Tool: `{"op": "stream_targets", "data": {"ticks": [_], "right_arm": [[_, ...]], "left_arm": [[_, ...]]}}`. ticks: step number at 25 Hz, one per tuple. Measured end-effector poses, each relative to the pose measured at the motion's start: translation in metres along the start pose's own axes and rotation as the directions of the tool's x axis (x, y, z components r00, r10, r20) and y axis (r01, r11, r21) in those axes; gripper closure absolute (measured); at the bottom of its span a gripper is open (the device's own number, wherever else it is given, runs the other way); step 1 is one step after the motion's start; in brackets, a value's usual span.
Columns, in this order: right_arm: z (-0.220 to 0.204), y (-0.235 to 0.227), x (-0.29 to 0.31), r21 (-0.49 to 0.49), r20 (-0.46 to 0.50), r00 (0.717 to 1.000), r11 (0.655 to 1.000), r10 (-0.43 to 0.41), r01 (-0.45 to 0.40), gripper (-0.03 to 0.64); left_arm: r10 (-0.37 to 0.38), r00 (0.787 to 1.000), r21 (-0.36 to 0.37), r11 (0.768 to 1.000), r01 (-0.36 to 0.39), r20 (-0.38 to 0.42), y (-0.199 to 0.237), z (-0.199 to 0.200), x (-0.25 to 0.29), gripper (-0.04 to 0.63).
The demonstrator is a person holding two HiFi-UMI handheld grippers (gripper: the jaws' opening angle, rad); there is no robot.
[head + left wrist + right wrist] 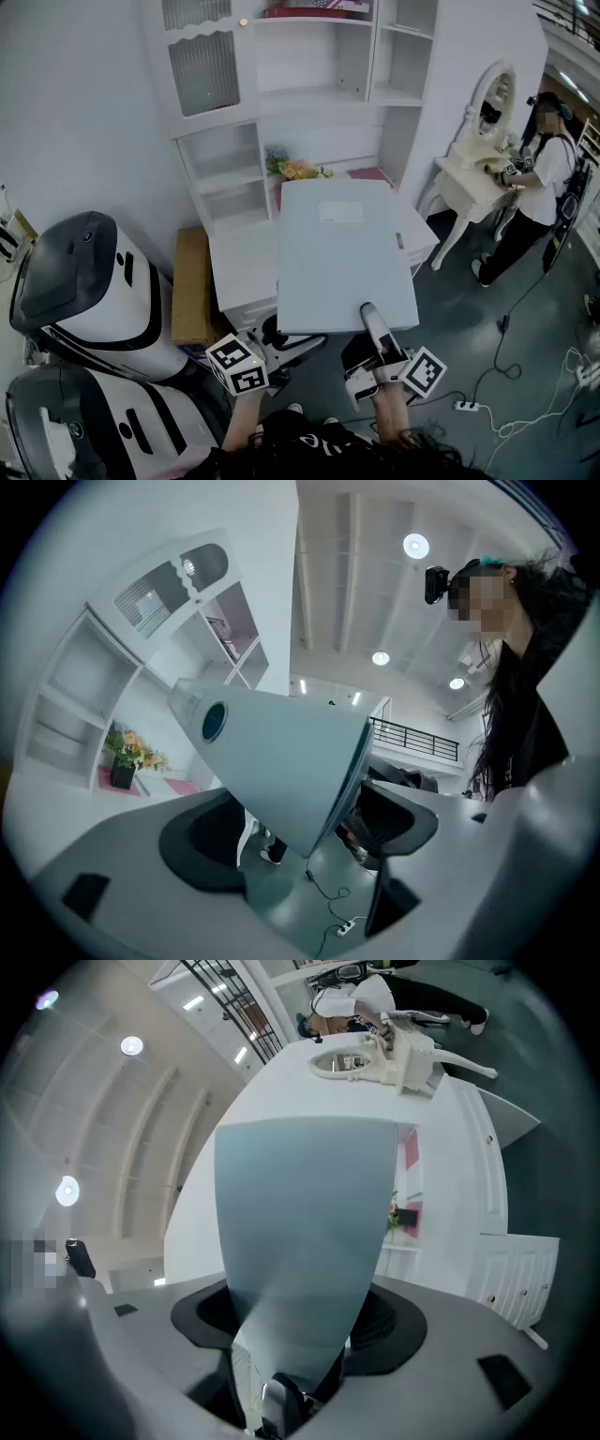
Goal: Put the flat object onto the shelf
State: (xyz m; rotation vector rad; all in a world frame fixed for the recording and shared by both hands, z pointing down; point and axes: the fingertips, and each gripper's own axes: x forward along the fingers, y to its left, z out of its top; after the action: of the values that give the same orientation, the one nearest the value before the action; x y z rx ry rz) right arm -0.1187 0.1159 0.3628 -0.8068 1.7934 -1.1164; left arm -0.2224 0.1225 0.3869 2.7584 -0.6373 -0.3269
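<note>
The smooth, pale-blue rectangular folder is held level above the white desk, long axis toward the shelf, clamped by the right tongs, its corner flanked by the wide left tongs.

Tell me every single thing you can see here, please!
folder: one, pale blue-grey, held up in the middle
shelf unit: one, white, against the wall
flowers: one bunch, yellow-orange, on the shelf unit's desk
cardboard box: one, brown, left of the shelf unit
machines: two, white and black, far left
dressing table: one, white, far right
other person: one, white top, at the dressing table
power strip: one, white, floor at right
left gripper: one, grey, open, folder's corner between its fingers
right gripper: one, grey, fingers shut on the folder's near edge
</note>
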Motion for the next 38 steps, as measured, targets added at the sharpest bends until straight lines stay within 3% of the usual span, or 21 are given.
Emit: {"op": "stream_targets", "data": {"ticks": [8, 16, 38], "right_arm": [[0.007, 0.000, -0.016, -0.037, -0.002, 1.000, 0.999, 0.003, -0.003, 0.313], [0.016, -0.001, -0.028, -0.045, -0.016, 1.000, 0.999, 0.012, -0.012, 0.313], [0.072, -0.018, -0.079, -0.010, -0.035, 0.999, 1.000, 0.004, -0.004, 0.313]], "left_arm": [[-0.005, 0.999, 0.001, 1.000, 0.005, -0.032, -0.014, -0.019, 0.006, 0.204], [0.038, 0.994, 0.088, 0.996, -0.028, -0.104, -0.022, -0.034, 0.016, 0.206], [0.061, 0.988, 0.082, 0.995, -0.050, -0.138, -0.061, -0.072, 0.071, 0.206]]}}
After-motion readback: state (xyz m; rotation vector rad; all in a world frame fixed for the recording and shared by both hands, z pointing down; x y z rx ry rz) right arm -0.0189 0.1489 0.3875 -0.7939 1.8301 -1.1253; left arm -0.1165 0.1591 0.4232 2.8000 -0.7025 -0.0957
